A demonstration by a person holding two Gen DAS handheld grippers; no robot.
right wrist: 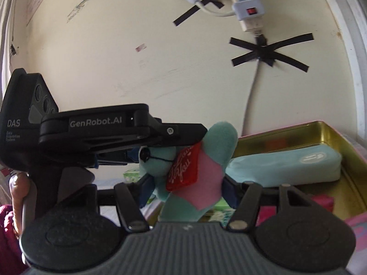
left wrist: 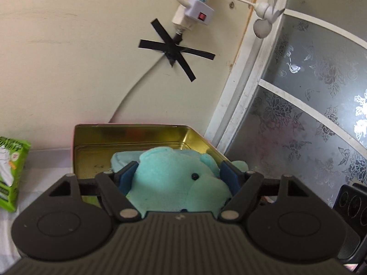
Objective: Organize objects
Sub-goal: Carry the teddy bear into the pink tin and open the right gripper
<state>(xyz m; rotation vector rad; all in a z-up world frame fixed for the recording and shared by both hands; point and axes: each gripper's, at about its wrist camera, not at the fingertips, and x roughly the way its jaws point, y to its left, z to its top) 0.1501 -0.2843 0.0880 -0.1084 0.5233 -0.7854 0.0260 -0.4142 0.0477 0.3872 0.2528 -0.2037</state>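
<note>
A teal plush toy (left wrist: 174, 178) with a black bead eye sits between the blue pads of my left gripper (left wrist: 177, 171), which is shut on its head. In the right wrist view the same plush toy (right wrist: 201, 169) shows a pink patch and a red tag, and my right gripper (right wrist: 187, 189) is shut on its body. The left gripper (right wrist: 128, 135) reaches in from the left there. Behind the toy stands an open gold tin (left wrist: 128, 142), also seen in the right wrist view (right wrist: 325, 135), holding a light blue pouch (right wrist: 286, 165).
A green tissue pack (left wrist: 11, 174) lies left of the tin. A power strip (left wrist: 195, 6) and black tape cross (left wrist: 176, 50) are on the wall behind. A frosted floral window (left wrist: 309, 105) is at right. Pink items (right wrist: 321, 204) lie near the tin's front.
</note>
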